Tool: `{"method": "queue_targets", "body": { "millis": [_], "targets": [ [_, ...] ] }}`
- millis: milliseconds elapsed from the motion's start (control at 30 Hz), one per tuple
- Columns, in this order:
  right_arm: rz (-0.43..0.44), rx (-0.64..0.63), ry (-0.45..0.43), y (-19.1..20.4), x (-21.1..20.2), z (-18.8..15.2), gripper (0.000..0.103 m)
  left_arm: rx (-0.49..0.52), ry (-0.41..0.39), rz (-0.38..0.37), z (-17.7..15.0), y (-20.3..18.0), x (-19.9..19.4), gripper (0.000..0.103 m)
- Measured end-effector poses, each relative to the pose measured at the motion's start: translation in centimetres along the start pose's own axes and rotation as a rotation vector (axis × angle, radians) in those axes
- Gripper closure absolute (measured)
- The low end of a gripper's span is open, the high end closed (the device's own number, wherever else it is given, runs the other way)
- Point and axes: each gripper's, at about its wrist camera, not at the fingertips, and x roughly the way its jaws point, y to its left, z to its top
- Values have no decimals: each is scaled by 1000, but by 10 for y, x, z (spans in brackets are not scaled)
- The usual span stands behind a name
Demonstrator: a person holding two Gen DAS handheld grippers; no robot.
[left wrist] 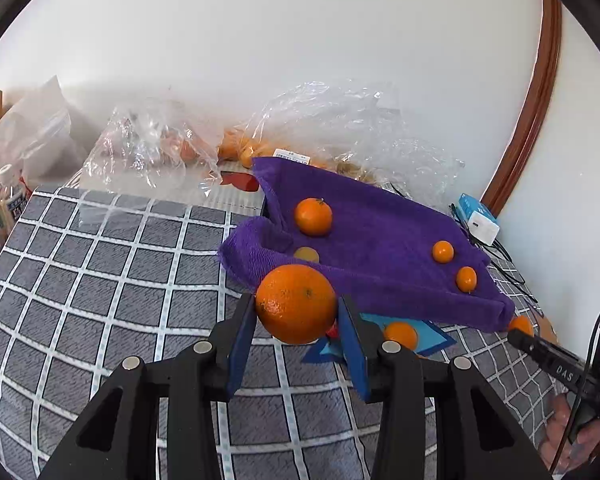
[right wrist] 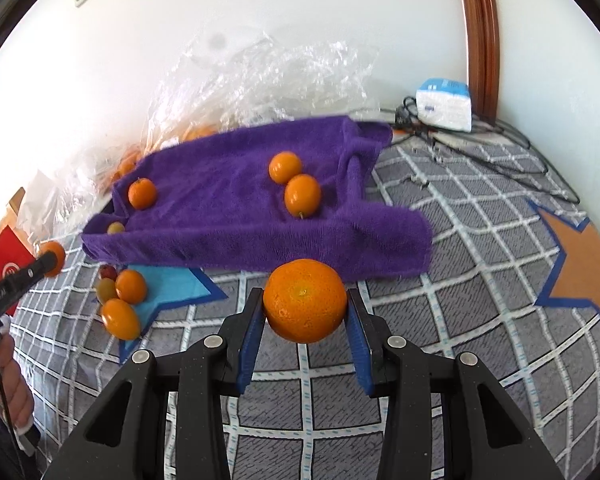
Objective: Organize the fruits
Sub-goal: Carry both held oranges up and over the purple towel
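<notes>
My left gripper [left wrist: 297, 308] is shut on a large orange [left wrist: 296, 303] and holds it above the checked cloth, just before the purple towel [left wrist: 380, 248]. My right gripper [right wrist: 305, 304] is shut on another large orange [right wrist: 305, 300] in front of the same towel [right wrist: 228, 216]. On the towel lie a mandarin [left wrist: 313, 216], two small oranges [left wrist: 443, 251] [left wrist: 466, 278] and a yellowish fruit [left wrist: 306, 254] in a fold. In the right wrist view these show as a mandarin [right wrist: 142, 193] and two small oranges [right wrist: 285, 166] [right wrist: 302, 195].
Several small fruits [right wrist: 124, 300] lie on a blue star patch left of the towel. Clear plastic bags with fruit [left wrist: 260, 144] stand by the wall. A white and blue charger [right wrist: 444, 105] with cables lies at the back right. An orange star patch [right wrist: 584, 264] is on the right.
</notes>
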Motion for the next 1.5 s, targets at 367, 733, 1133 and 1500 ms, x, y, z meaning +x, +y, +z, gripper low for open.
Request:
{"method": "queue_targets", "body": {
  "millis": [367,733,1133,1500],
  "targets": [
    [-4,-5,-53,14,-19,28,63,18,-46,20,29,-4,-32,64],
    [-15,-39,-80,27,-15,56,63,-26,-50,54,58,2,-21,64],
    [25,-93,0,41,47,78,63,-25,4,67,79,1,18,64],
    [47,-112,102,42,95,72,63,6,113,32,80,-20,90,64]
  ]
}}
